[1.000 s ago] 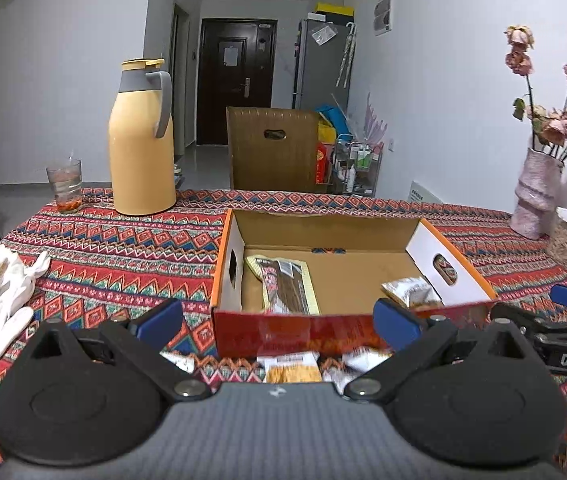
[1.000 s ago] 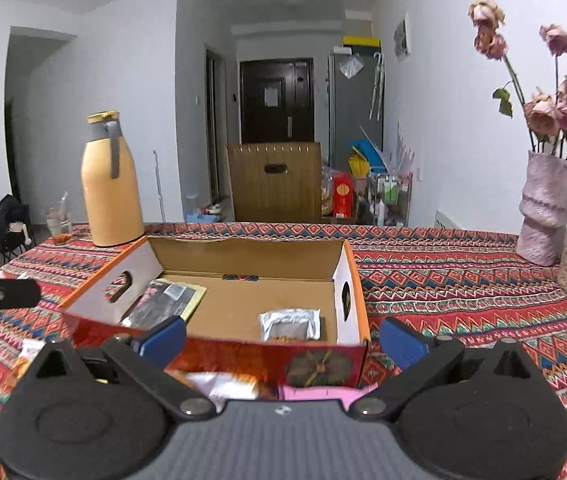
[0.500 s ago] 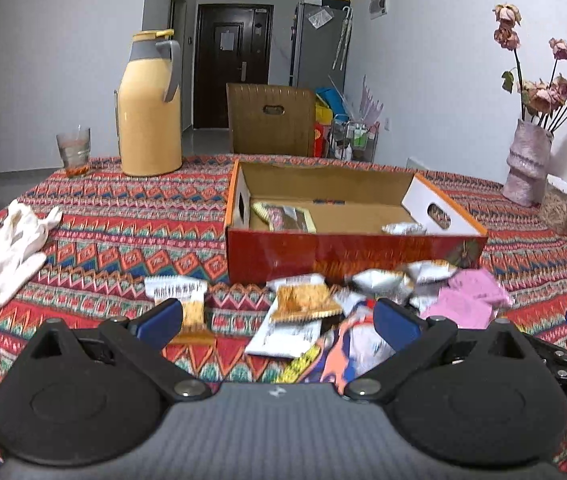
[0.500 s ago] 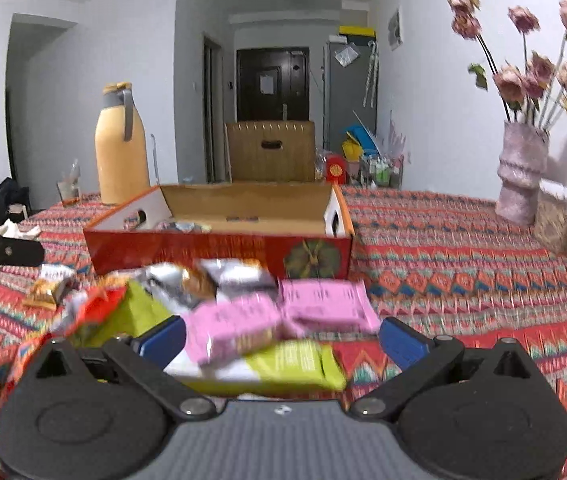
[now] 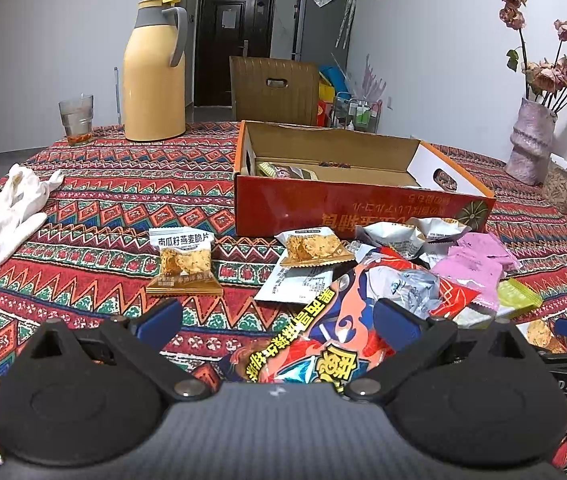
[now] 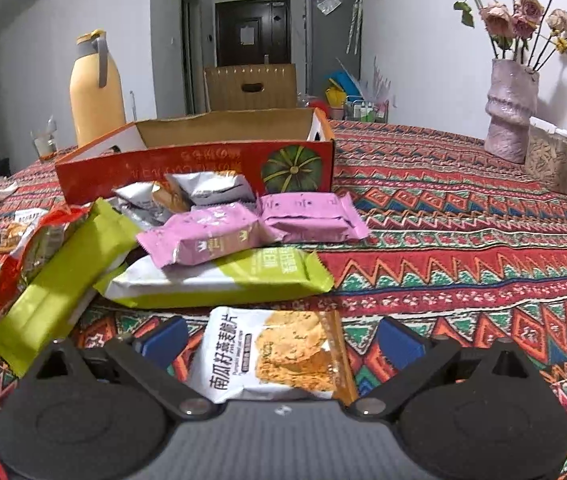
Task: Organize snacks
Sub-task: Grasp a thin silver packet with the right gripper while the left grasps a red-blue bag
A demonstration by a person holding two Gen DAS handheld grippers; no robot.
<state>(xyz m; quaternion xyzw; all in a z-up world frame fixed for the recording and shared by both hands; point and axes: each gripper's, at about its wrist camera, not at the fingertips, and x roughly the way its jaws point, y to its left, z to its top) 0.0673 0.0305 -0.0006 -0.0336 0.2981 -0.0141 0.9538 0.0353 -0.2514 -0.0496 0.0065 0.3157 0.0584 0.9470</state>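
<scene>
Now straddling, not yet pinching, an oat crisp packet (image 6: 273, 354) near the tabletop's front edge with the right gripper (image 6: 279, 338), jaws just narrowing, to load the box (image 6: 195, 164); left gripper (image 5: 277, 318) hanging open over the red bag (image 5: 335, 344).

I see a zigzag-patterned red, green and white cloth on the table (image 6: 463, 240), an open red cardboard box (image 6: 187, 168) printed with a green pumpkin, two pink snack packets (image 6: 211, 236), lime-green-and-white packets (image 6: 219, 280), a pale yellow thermos jug (image 5: 154, 76) with grey handle, white knit gloves (image 5: 1, 216)
</scene>
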